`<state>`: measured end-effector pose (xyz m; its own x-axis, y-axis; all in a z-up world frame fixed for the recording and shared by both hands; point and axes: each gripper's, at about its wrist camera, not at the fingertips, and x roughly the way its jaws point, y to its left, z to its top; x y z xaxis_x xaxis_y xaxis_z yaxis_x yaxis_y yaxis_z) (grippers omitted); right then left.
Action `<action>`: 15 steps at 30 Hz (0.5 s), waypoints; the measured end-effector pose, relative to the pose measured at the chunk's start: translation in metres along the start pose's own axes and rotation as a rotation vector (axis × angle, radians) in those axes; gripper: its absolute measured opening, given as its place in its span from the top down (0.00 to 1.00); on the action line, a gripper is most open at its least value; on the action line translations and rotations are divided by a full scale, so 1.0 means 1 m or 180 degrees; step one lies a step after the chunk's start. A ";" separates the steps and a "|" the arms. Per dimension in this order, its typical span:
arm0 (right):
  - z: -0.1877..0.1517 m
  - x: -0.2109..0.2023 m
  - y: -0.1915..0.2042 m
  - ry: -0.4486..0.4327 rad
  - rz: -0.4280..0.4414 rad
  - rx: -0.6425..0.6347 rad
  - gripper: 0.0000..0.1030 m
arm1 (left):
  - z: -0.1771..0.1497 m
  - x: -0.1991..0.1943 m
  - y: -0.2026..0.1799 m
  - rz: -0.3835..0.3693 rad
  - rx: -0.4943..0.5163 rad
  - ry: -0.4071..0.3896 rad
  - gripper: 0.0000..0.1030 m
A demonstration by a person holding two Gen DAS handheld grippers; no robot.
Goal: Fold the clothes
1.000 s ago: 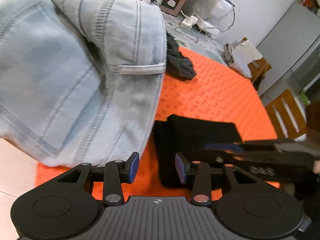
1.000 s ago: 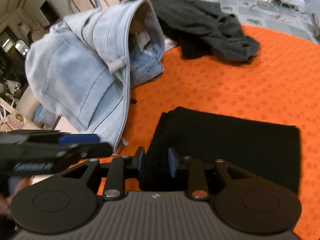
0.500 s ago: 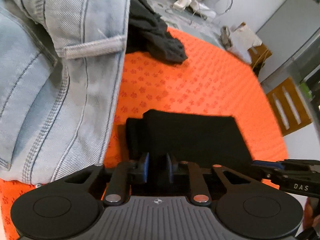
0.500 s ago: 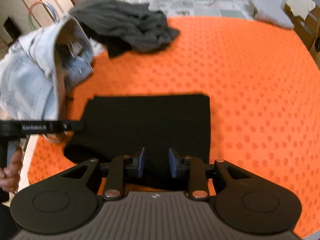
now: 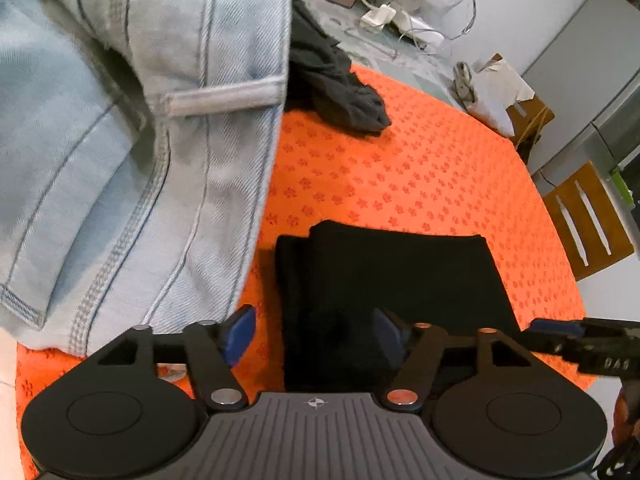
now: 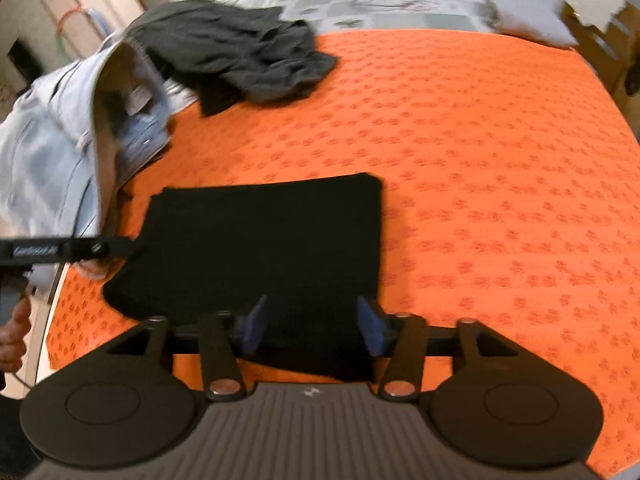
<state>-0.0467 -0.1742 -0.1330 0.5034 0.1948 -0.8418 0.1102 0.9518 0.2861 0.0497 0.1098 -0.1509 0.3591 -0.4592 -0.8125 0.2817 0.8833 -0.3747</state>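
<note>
Orange cloth (image 6: 480,160) lies bare right of the folded black garment (image 6: 272,240); jeans (image 5: 120,160) crowd its left edge. Both grippers, left (image 5: 316,334) & right (image 6: 312,324), have fingers spread wide, holding nothing, straddling the garment's near edge.

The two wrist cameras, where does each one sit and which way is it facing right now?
Left wrist: on the left gripper, facing the folded black garment and the jeans; right gripper at the right edge.
Right wrist: on the right gripper, over the garment; left gripper and a hand show.
Shared: garment, jeans, orange cloth.
</note>
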 end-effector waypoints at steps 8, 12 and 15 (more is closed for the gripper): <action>0.002 0.020 -0.038 0.0037 0.0254 0.0494 0.37 | 0.002 0.024 0.000 -0.0098 -0.0187 0.0157 0.32; 0.004 0.033 -0.040 0.0033 0.0379 0.0610 0.38 | 0.000 0.028 -0.002 -0.0079 -0.0194 0.0145 0.32; 0.005 0.042 -0.042 0.0030 0.0473 0.0696 0.38 | 0.000 0.029 -0.001 -0.0111 -0.0237 0.0136 0.32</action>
<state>-0.0261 -0.2070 -0.1786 0.5201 0.3317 -0.7871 0.2189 0.8390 0.4982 0.0595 0.0957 -0.1738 0.3114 -0.4868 -0.8161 0.2258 0.8721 -0.4340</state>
